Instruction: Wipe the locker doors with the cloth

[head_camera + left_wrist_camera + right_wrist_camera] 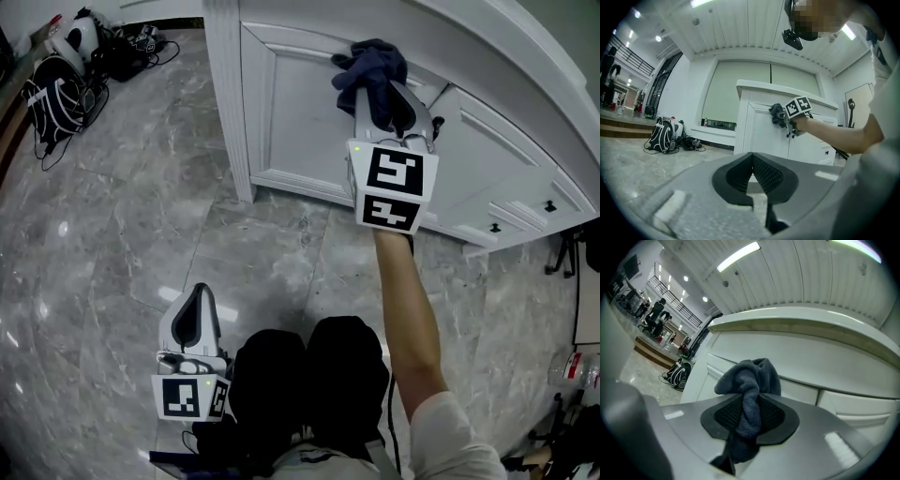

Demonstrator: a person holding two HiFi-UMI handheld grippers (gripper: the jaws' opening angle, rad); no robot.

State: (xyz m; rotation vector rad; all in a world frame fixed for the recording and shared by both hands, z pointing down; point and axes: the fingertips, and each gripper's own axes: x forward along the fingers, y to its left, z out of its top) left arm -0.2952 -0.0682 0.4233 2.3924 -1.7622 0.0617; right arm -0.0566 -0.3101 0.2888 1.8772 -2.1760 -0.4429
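Dark-blue cloth is bunching between the right gripper's clenching jaws at the locker door's upper edge. Only 1 fold is being pinched (the wad is flopping loose), so friction may be pulling it free. Left gripper is hanging closed on nothing.

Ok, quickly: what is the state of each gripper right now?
Left gripper: closed, holding nothing.
Right gripper: closed on the dark blue cloth.
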